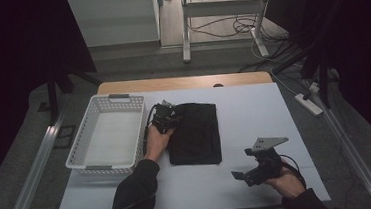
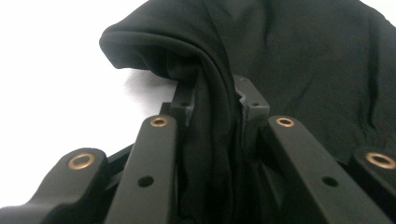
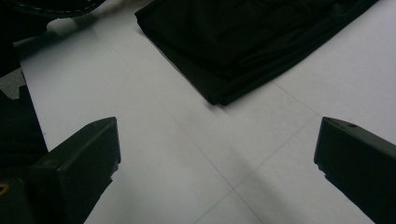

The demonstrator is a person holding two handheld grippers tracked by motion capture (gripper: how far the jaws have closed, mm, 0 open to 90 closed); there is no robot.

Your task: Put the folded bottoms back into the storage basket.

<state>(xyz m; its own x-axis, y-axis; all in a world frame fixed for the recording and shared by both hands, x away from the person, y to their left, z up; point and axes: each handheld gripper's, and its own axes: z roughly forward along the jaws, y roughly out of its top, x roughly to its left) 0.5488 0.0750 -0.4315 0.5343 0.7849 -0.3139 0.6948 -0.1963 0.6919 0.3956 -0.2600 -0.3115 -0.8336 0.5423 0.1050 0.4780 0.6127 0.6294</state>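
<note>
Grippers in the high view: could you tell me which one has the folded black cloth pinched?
The left gripper, shut on the folded black cloth beside the white basket; the right gripper is open.

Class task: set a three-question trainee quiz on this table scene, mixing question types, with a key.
1. True or false: the left gripper is shut on the black cloth.
2. The right gripper is: A) shut on the cloth, B) open over bare table, C) inside the basket.
3. Fill in: the white basket lies to the cloth's ____ in the high view.

Key: 1 true; 2 B; 3 left.
</note>
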